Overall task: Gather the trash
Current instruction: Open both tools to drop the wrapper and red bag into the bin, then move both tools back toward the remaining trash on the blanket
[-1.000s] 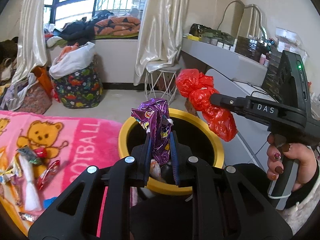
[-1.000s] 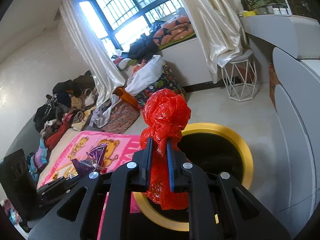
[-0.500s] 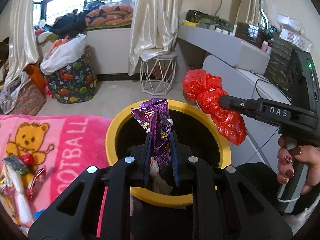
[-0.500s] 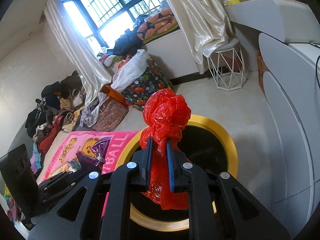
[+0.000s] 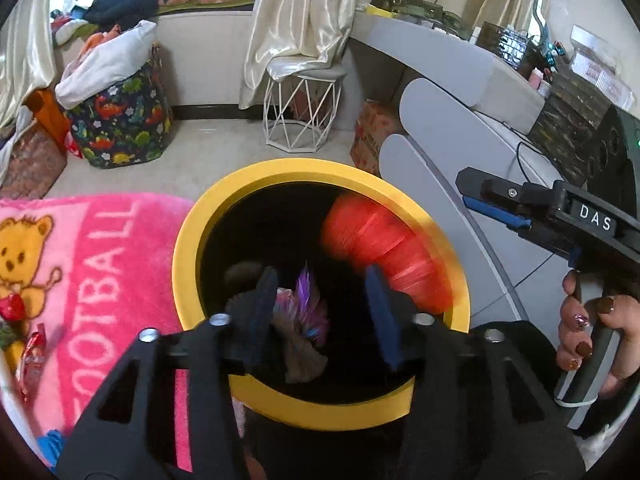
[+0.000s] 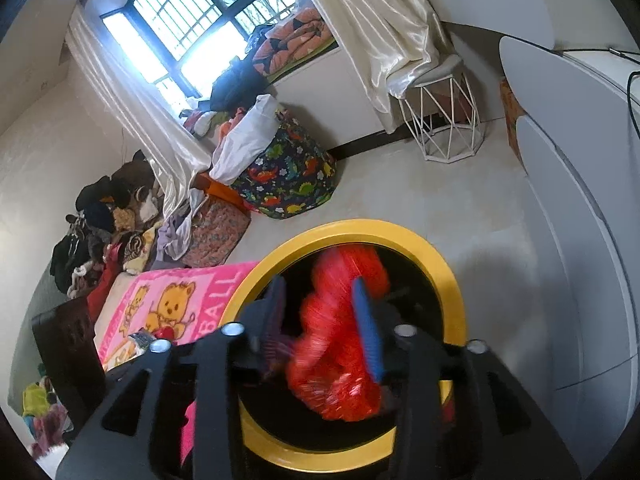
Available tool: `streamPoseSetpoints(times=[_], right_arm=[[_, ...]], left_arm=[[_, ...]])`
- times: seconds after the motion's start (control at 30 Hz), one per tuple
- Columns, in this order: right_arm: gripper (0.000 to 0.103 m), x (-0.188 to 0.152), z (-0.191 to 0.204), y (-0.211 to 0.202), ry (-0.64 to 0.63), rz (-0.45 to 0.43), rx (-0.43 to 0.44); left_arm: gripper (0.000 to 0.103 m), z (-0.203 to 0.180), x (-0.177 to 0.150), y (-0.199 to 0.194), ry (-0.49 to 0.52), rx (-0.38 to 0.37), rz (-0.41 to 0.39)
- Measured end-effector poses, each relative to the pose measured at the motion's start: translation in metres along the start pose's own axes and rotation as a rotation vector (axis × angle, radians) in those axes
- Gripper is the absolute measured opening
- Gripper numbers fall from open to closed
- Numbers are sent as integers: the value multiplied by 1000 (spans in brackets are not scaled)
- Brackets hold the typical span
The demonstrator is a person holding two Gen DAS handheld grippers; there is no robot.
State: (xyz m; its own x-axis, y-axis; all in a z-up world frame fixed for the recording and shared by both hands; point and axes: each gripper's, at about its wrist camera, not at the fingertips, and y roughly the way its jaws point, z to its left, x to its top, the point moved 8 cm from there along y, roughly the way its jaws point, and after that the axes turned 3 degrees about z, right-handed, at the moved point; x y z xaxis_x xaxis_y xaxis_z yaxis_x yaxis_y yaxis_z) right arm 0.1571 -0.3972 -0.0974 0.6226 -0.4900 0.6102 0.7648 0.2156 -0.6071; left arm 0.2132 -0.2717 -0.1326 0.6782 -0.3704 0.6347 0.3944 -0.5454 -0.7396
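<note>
A yellow-rimmed black trash bin (image 5: 188, 248) (image 6: 452, 276) stands below both grippers. My left gripper (image 5: 320, 312) is open over it, and the purple foil wrapper (image 5: 306, 304) is blurred, falling inside the bin. My right gripper (image 6: 322, 320) is open too; it also shows in the left wrist view (image 5: 492, 200). The red plastic bag (image 5: 384, 256) (image 6: 340, 344) is blurred, dropping into the bin between the right fingers.
A pink teddy-bear blanket (image 5: 80, 264) with several wrappers (image 5: 28, 352) lies left of the bin. A grey desk (image 5: 460, 168) stands right, a white wire stool (image 5: 300, 116) and a dinosaur-print bag (image 5: 120, 128) behind.
Both grippers have opened. The purple wrapper and the red bag have left the fingers and are falling into the bin. Both views have tipped down over the bin.
</note>
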Motion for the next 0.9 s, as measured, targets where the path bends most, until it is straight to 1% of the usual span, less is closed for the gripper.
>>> streamPoseSetpoints(times=[0.03, 0.07, 0.1, 0.13, 0.17, 0.2, 0.23, 0.27, 0.3, 0.4, 0.57, 0.9], right_arm=[[47, 0, -2, -1, 5, -3, -6], [48, 0, -3, -2, 4, -8, -9], [50, 0, -4, -3, -1, -13, -22], [52, 0, -6, -4, -11, -19, -41], [59, 0, -6, -5, -26, -29, -63], [66, 0, -6, -7, -38, -40, -76], [68, 0, -6, -9, -48, -50, -87], [72, 1, -5, -12, -55, -64, -103], [76, 1, -4, -13, -58, -74, -113], [82, -1, 1, -16, -73, -91, -124], [84, -2, 9, -18, -107, -103, -133], [88, -4, 39, -22, -158, -118, -88]], left_arm=[[45, 1, 0, 0, -4, 4, -6], [55, 1, 0, -1, -7, 14, -12], [59, 2, 0, -3, -11, 24, -18], [67, 2, 1, -7, -15, 28, -31], [77, 2, 3, -11, -24, 33, -50], [81, 3, 4, -15, -37, 34, -66], [90, 3, 4, -18, -49, 38, -77], [92, 4, 5, -21, -58, 45, -85], [92, 5, 5, -24, -65, 54, -95], [92, 5, 7, -33, -65, 102, -118], [92, 8, 5, -51, -67, 129, -157], [92, 24, -7, -80, -102, 157, -200]])
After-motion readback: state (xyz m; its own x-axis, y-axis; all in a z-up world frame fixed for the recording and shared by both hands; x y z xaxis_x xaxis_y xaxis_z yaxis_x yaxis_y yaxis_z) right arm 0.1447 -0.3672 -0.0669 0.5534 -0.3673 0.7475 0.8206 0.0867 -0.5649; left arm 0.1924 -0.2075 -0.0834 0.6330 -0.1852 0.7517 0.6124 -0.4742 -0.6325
